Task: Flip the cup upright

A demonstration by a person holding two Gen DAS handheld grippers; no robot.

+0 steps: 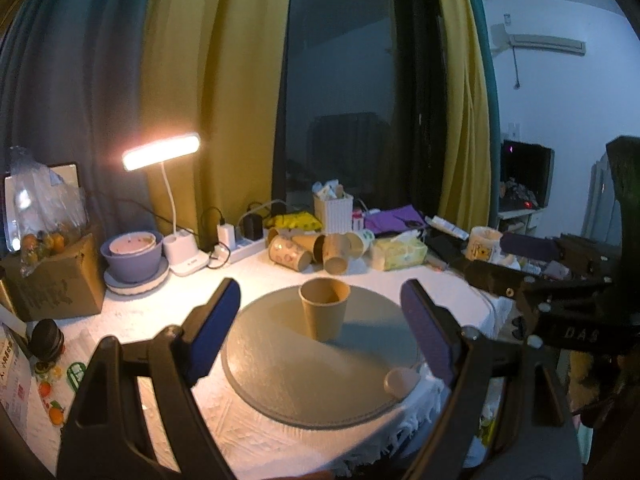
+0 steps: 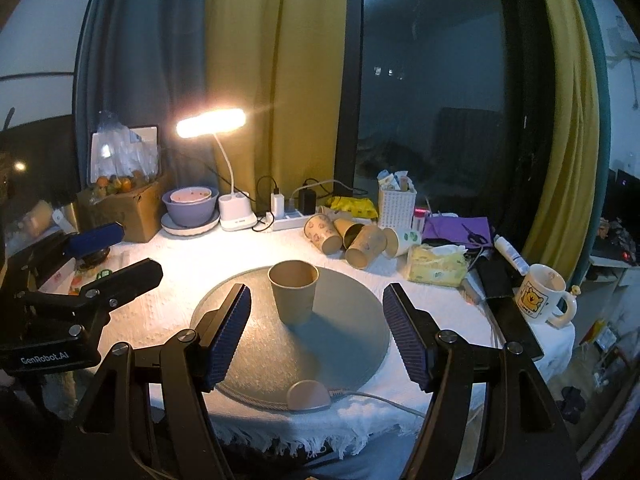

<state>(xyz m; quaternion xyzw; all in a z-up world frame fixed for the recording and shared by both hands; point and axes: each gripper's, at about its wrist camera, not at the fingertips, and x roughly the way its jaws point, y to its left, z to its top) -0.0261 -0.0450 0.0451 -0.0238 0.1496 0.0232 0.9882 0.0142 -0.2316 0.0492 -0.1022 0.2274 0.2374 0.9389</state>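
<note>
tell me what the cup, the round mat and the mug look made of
Cup: probably kraft paper, matte tan, with a thin rolled rim like a disposable.
Mat: looks like grey felt or woven fabric, dull and glare-free, with a stitched-looking edge; hard to be sure.
Mug: likely glazed ceramic, glossy white, thick handle, printed cartoon.

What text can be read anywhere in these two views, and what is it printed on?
"GenRobot.AI": on the body of the left gripper, seen from the right wrist view.
"DAS": on the body of the right gripper, seen from the left wrist view; it may be part of a longer word.
Mug: a small caption under the yellow cartoon, too small to read.
Printed sheet at the table's left edge: characters too blurred to read.
Cardboard box: faint print, unreadable.
</note>
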